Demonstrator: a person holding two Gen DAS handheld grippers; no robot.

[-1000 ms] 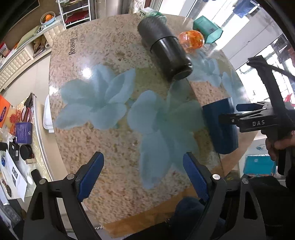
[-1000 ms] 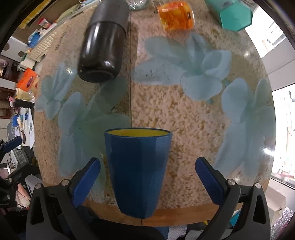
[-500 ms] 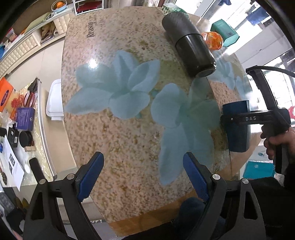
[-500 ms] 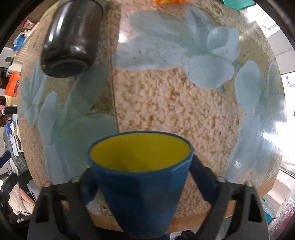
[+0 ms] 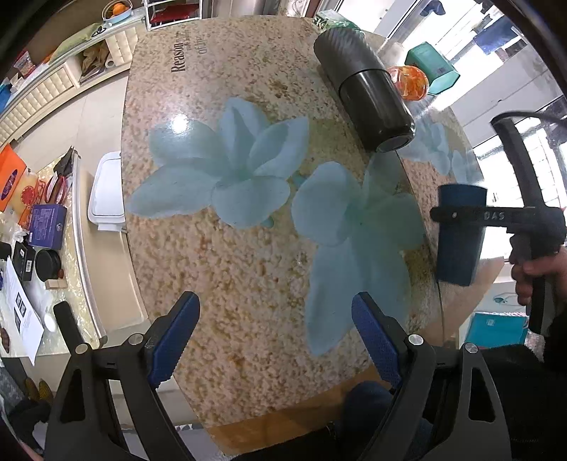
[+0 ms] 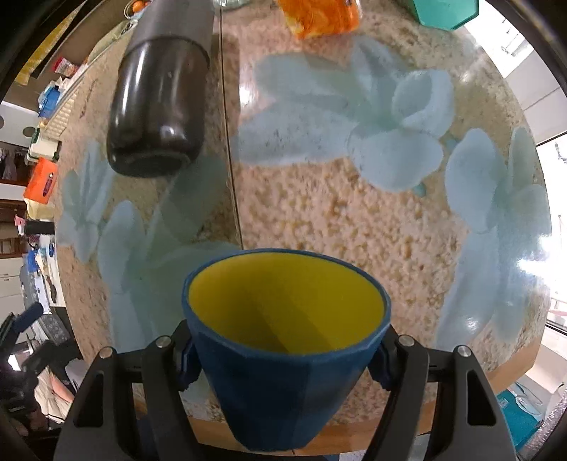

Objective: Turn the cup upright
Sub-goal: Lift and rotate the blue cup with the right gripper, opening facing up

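Note:
A blue cup with a yellow inside is held between the pads of my right gripper, which is shut on its sides. The cup's mouth faces up and away from the camera, over the near edge of the table. In the left wrist view the same cup shows at the right edge of the table, with the right gripper clamped across it. My left gripper is open and empty above the near part of the table.
The round flower-patterned table carries a black cylinder lying on its side, an orange glass jar and a teal container at the far side. They also show in the right wrist view: cylinder, jar.
My right gripper closed on the blue cup and now holds it, with more of the yellow inside showing. The left gripper shifted its view over the table and stayed open.

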